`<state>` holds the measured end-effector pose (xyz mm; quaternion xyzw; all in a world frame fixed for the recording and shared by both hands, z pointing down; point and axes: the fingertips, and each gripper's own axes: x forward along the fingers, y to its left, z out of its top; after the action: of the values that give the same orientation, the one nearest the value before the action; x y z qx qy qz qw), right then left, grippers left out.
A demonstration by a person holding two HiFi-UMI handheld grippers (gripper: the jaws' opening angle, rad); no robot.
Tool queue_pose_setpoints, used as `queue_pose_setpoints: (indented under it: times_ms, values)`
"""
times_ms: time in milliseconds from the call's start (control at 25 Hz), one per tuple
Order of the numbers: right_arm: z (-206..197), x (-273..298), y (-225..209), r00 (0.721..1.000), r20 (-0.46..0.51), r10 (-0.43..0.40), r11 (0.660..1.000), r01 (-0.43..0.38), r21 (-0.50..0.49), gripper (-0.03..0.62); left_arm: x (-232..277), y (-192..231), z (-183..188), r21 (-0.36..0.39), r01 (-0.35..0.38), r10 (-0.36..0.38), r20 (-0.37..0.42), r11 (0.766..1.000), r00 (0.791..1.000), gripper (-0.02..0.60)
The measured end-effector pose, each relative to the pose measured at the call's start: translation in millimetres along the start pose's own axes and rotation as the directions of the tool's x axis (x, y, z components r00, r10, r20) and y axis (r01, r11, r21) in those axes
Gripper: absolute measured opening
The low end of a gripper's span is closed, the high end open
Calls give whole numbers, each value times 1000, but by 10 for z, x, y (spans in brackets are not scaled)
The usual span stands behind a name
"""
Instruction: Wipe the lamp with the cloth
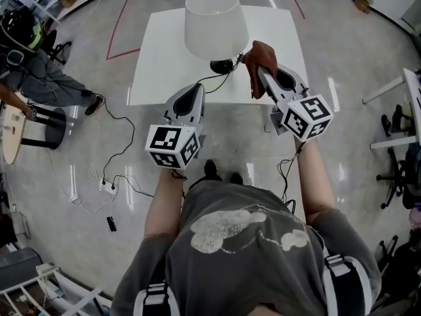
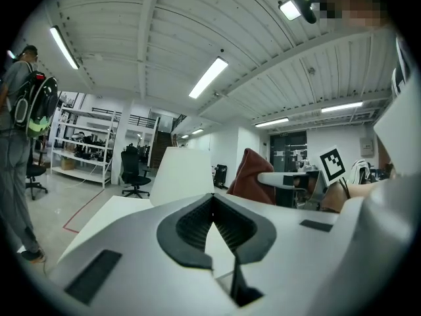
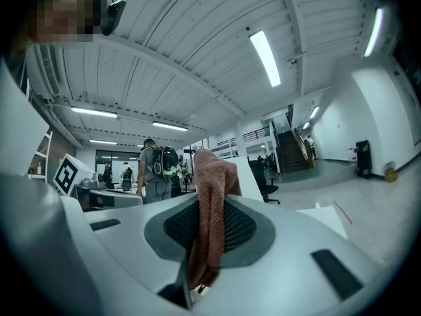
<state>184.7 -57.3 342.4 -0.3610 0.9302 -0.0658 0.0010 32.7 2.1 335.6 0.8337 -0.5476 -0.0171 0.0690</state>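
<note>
Right tool (image 1: pixel 261 73) clamps the brown cloth (image 1: pixel 260 56) just right of the lamp (image 1: pixel 216 20) on the table (image 1: pixel 158 64) — likely poised for wiping; left tool (image 1: pixel 195 91), jaws together, empty, hangs nearer.

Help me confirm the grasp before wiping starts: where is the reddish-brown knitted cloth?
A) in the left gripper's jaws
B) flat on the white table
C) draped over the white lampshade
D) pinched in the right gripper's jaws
D: the reddish-brown knitted cloth hangs clamped between the right gripper's jaws; the left gripper is shut on nothing.
</note>
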Motion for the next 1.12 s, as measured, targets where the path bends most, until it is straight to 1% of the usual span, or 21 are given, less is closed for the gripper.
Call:
queue_pose_setpoints:
  times_ms: [160,360,440,520,680,880,1120]
  values:
    - [293,205,-65,998,34,-54,996,56,-63,57,151,169,205,23,44,-45,16,999,999,8]
    - [693,641,-87,994,63,-85,977,96,-193,57,368,485,391,29,87,-87,35,996,996,8]
    - [780,753,-138,993,66,-94,968,107,-227,57,471,514,413,31,101,-103,36,994,994,8]
    - [786,835,-164,993,59,-103,962,114,-250,57,558,530,418,31,115,-116,34,993,993,8]
    - [598,998,-68,995,9,-98,964,97,-249,58,675,630,424,26,146,-147,24,989,989,8]
    - [196,1085,56,994,-69,-79,974,62,-218,57,791,674,340,9,167,-167,6,986,986,8]
    - [-304,1067,127,983,-158,-94,984,67,-165,58,804,749,170,-23,182,-183,-24,983,983,8]
